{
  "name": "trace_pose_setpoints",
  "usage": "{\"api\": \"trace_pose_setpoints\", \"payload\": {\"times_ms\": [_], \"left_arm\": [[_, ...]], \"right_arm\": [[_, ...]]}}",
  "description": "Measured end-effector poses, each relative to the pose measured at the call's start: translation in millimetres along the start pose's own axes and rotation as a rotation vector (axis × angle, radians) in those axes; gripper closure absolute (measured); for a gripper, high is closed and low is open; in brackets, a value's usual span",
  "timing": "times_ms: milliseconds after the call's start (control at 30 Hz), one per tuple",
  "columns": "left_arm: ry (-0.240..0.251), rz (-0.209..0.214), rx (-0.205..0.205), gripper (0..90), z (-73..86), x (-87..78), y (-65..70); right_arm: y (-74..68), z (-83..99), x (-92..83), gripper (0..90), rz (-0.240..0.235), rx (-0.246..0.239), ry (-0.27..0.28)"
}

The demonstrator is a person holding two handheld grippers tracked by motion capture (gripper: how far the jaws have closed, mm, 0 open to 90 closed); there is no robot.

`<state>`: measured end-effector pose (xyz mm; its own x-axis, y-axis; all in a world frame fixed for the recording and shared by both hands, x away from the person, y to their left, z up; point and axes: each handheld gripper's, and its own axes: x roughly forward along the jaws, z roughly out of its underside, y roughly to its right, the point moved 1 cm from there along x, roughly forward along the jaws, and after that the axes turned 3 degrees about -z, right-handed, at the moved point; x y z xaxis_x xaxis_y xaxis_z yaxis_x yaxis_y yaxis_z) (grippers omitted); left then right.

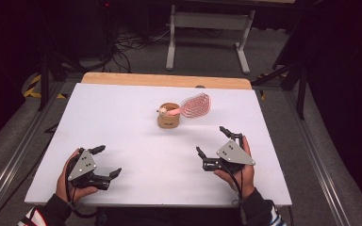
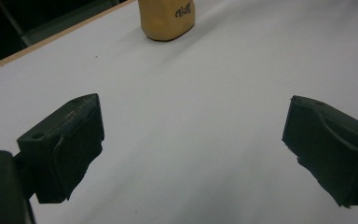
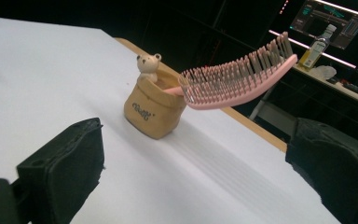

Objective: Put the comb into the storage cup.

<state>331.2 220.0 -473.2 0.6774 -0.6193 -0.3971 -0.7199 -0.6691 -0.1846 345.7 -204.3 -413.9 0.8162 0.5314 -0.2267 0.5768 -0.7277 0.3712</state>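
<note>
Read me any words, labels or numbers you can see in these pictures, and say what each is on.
Dark cursive word on the side of the tan holder: looks like "Well", but too blurred to be sure.
Label on the bottle in the background: too small to read.
Monitor behind it: text too small to read.

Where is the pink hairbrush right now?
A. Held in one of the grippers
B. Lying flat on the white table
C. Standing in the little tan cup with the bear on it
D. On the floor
C: the hairbrush has its handle down in the cup, with its bristle head leaning out over the rim beside the bear; both grippers are open and hold nothing.
</note>
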Motion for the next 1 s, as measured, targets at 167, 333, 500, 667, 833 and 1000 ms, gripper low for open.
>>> {"api": "trace_pose_setpoints", "payload": {"times_ms": [167,333,500,667,833,1000], "left_arm": [[-0.004,0.001,0.000,6.4,0.1,0.4,0.1],[-0.002,0.002,0.000,6.4,0.1,0.8,0.6],[0.001,-0.004,0.000,6.4,0.1,0.3,0.3],[0.001,-0.004,-0.001,6.4,0.3,-0.5,0.9],[0.005,-0.003,-0.007,6.4,0.3,-0.9,0.2],[0.009,-0.001,-0.009,6.3,0.1,-0.8,0.6]], "right_arm": [[0.1,7.3,-2.0,4.0,-0.010,-0.002,-0.015],[0.9,15.3,-5.5,4.0,-0.006,0.002,-0.028],[3.0,21.6,-8.4,4.0,-0.003,0.005,-0.035],[6.3,30.9,-12.5,4.1,-0.012,0.001,-0.042],[12.4,40.7,-18.1,4.3,-0.014,0.042,-0.037],[16.8,50.3,-23.0,3.9,-0.004,0.054,-0.059]]}}
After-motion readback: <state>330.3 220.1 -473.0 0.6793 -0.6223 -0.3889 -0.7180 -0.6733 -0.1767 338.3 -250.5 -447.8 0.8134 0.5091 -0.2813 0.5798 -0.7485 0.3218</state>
